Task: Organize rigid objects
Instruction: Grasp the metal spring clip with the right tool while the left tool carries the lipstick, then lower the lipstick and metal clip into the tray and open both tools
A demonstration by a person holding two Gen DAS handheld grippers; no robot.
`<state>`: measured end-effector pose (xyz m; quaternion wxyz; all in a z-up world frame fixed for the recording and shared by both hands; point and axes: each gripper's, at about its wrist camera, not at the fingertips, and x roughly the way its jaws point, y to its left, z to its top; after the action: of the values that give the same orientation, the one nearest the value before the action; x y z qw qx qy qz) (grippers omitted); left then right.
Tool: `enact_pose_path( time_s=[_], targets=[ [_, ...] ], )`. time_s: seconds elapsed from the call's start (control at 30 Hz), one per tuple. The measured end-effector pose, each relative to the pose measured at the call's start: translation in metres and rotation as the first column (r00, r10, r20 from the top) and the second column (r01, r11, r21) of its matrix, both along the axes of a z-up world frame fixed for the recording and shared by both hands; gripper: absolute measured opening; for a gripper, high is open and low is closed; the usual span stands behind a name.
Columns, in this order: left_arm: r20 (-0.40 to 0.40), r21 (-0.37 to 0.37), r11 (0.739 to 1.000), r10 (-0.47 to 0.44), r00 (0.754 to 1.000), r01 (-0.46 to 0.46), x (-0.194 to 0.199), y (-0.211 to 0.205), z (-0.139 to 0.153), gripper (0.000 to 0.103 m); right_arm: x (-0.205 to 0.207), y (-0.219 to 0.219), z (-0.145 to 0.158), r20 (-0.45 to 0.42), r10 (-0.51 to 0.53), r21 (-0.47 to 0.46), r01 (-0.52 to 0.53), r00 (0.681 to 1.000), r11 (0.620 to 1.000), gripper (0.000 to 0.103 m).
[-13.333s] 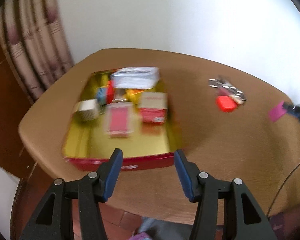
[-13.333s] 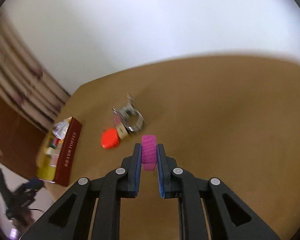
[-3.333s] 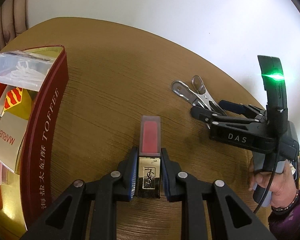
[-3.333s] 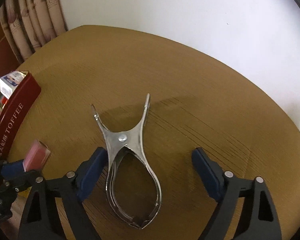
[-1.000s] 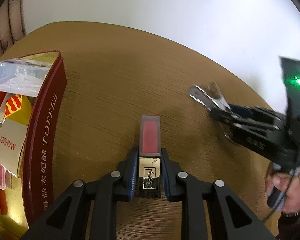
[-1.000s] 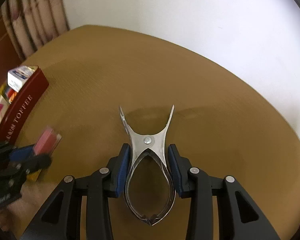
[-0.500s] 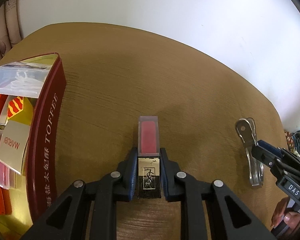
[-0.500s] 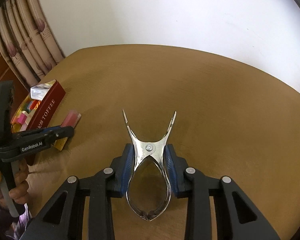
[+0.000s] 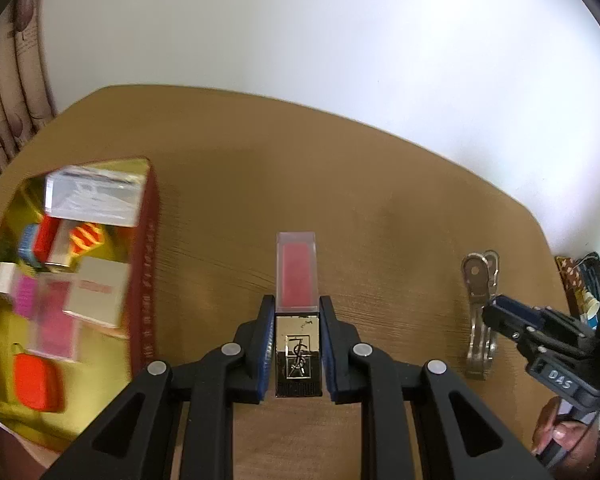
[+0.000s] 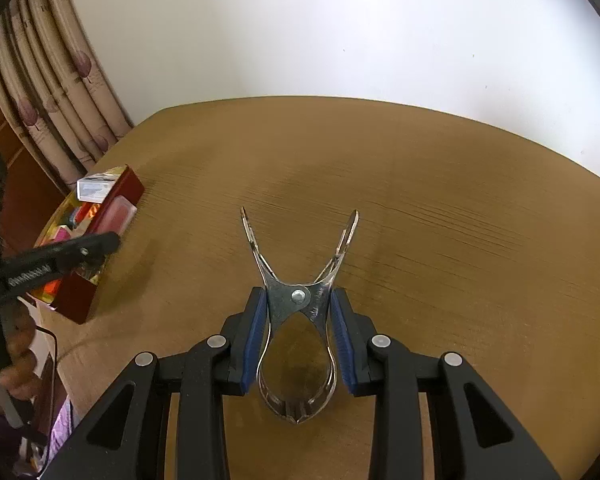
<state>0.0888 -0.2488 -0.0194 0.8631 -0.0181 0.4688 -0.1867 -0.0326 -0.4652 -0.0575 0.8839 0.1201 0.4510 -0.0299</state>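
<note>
In the left wrist view, a red toffee tin point(image 9: 146, 280) with a gold interior lies at 9 o'clock on the wooden counter point(image 9: 340, 184). The tin holds a clear plastic box point(image 9: 94, 196) at its far end, a white carton point(image 9: 96, 296), a pink block point(image 9: 25, 296), an orange-red piece point(image 9: 36, 380) at the near end and other small packages; this side of the picture is blurred, so further contents cannot be identified.

At the 6 o'clock position, the left hand-held gripper point(image 9: 298, 344) is clenched on a lipstick point(image 9: 297, 304). The blue pads press on both sides of the gold base with its monogram, and the clear cap with the pink stick points toward 12 o'clock. The lipstick appears to be clear of the counter, just right of the tin wall.

At 3 o'clock, the right hand-held gripper point(image 9: 496, 320) grasps a metal spring clamp point(image 9: 478, 312), seen edge-on. A hand point(image 9: 560, 436) holds this tool at 4 o'clock.

In the right wrist view, the tin point(image 10: 112, 216) lies at 9 o'clock, near a patterned curtain point(image 10: 56, 92). The left hand-held gripper point(image 10: 112, 242) extends over the tin's near wall with the lipstick point(image 10: 114, 214) at its tip, and a hand point(image 10: 16, 352) grips the tool at 8 o'clock.

At 6 o'clock, the right hand-held gripper point(image 10: 298, 336) has its pads against both handle loops of the spring clamp point(image 10: 298, 300). The clamp's two tips stand spread apart, pointing toward 12 o'clock.
</note>
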Motion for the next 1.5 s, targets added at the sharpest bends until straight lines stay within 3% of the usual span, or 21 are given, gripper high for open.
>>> enact_pose_path(
  time_s=[0.27, 0.53, 1.03, 1.13, 1.33, 1.5],
  targets=[
    [0.048, 0.050, 0.995, 0.079, 0.996, -0.082, -0.006, 0.078, 0.038, 0.020, -0.010, 0.016, 0.016, 0.040, 0.015, 0.031, -0.016, 0.999, 0.999, 0.030],
    [0.040, 0.129, 0.978, 0.159, 0.986, -0.163, 0.002, 0.150, 0.022, 0.020, -0.001, 0.051, 0.032, 0.070, 0.081, 0.057, -0.085, 0.994, 0.995, 0.030],
    [-0.061, 0.104, 0.993, 0.068, 0.996, -0.062, -0.001, 0.125, -0.034, 0.021, 0.035, 0.122, 0.064, 0.126, 0.215, 0.100, -0.228, 0.968, 0.969, 0.030],
    [-0.081, 0.058, 0.997, 0.051, 0.995, -0.046, -0.002, 0.131, -0.032, 0.021, 0.043, 0.137, 0.071, 0.139, 0.240, 0.109, -0.256, 0.961, 0.961, 0.030],
    [-0.026, 0.045, 0.995, 0.092, 0.995, -0.091, -0.015, 0.150, -0.013, 0.028, 0.059, 0.174, 0.087, 0.165, 0.303, 0.112, -0.323, 0.939, 0.940, 0.030],
    [0.050, 0.131, 0.971, 0.194, 0.980, -0.199, -0.037, 0.174, -0.001, 0.028, 0.086, 0.215, 0.092, 0.155, 0.373, 0.143, -0.394, 0.915, 0.908, 0.030]
  ],
)
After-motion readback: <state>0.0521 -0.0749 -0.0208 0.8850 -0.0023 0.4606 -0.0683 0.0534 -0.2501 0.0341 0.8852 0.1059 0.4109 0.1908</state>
